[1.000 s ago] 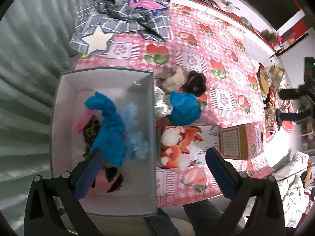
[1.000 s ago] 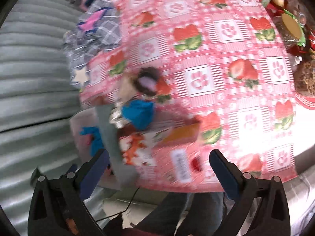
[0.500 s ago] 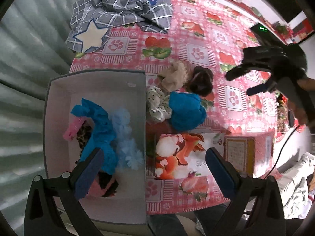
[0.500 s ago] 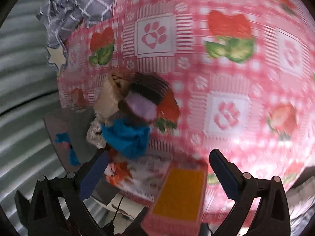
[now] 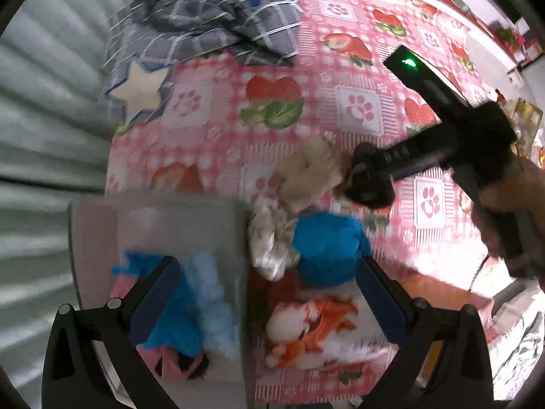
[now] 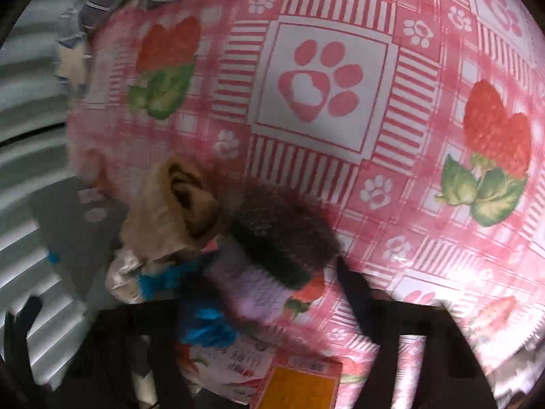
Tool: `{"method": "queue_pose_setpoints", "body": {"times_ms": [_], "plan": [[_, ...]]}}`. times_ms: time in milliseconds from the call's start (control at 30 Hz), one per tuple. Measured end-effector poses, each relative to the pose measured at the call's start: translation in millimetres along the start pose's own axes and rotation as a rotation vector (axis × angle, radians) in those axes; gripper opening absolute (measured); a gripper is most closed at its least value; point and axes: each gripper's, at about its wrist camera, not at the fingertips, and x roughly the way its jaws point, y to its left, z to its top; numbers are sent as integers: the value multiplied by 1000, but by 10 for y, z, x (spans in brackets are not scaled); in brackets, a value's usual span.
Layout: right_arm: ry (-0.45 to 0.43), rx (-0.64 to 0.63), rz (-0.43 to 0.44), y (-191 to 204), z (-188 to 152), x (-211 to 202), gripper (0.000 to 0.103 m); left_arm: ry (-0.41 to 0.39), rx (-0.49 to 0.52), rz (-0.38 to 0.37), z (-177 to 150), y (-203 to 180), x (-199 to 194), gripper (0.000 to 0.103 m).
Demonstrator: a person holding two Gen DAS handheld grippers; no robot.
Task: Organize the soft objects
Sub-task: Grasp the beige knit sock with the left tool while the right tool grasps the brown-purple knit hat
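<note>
Since half a second ago the right gripper (image 5: 366, 179), jaws spread, has descended onto the dark brown-and-lilac fuzzy rolled sock (image 6: 272, 255) beside the grey storage box (image 5: 177, 218), indicating imminent pickup, while the left gripper (image 5: 269, 303) hovers open.

The right hand-held gripper (image 5: 366, 177) has descended onto the dark fuzzy sock (image 6: 282, 235).
</note>
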Motion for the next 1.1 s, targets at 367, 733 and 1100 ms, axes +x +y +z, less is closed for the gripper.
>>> {"method": "queue_pose_setpoints", "body": {"times_ms": [367,733,1100], "plan": [[-132,203,-25,-1121,-601,-452,45,83,112,49,748,-532,801,103],[-288,253,41,-1438,-782,-638,84,188,32,57,802,-538,1293,103],[-228,137,-33,-973,-367,-376,84,231,-36,23,717,-510,1531,103]]}}
